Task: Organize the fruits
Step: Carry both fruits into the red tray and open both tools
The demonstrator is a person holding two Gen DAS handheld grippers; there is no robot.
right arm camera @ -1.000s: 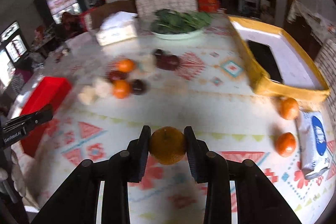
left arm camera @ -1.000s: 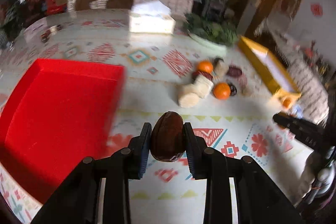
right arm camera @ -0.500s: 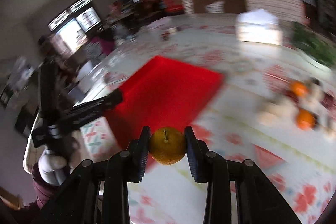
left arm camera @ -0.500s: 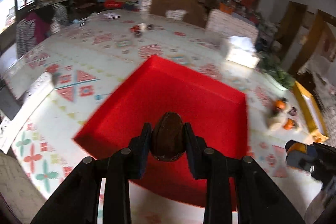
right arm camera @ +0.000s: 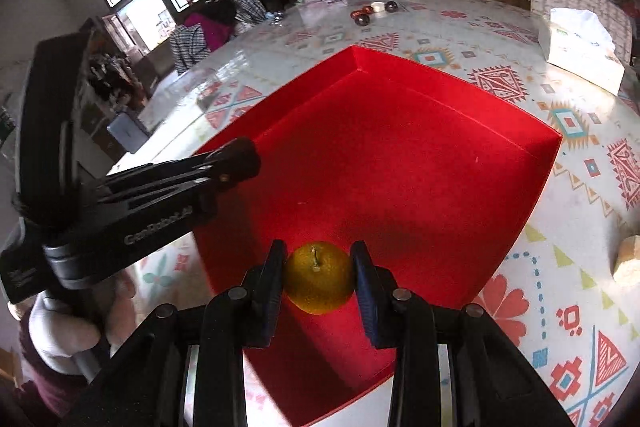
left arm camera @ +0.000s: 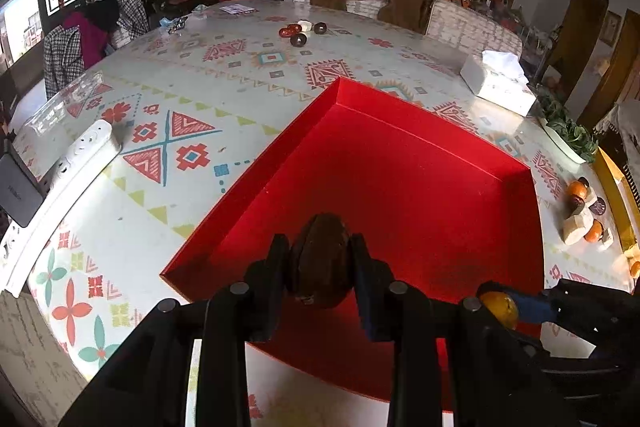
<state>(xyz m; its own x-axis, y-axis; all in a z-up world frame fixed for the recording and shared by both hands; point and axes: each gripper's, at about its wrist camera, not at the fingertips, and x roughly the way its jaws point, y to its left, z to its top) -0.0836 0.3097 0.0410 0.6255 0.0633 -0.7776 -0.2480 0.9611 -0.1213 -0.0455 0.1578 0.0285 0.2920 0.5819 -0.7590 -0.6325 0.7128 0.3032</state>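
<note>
Left gripper (left arm camera: pixel 320 273): clamped on a dark brown fruit (left arm camera: pixel 319 261), held above the near corner of the red tray (left arm camera: pixel 420 183).
Right gripper (right arm camera: pixel 319 277): clamped on a yellow fruit (right arm camera: pixel 319 277), above the tray.
Loose fruit pile (left arm camera: pixel 586 213): seen at 3 o'clock.

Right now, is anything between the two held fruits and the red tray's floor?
Nothing visible. The left gripper holds the brown fruit and the right gripper the yellow fruit, both over the red tray, whose floor shows bare red beneath them.
</note>
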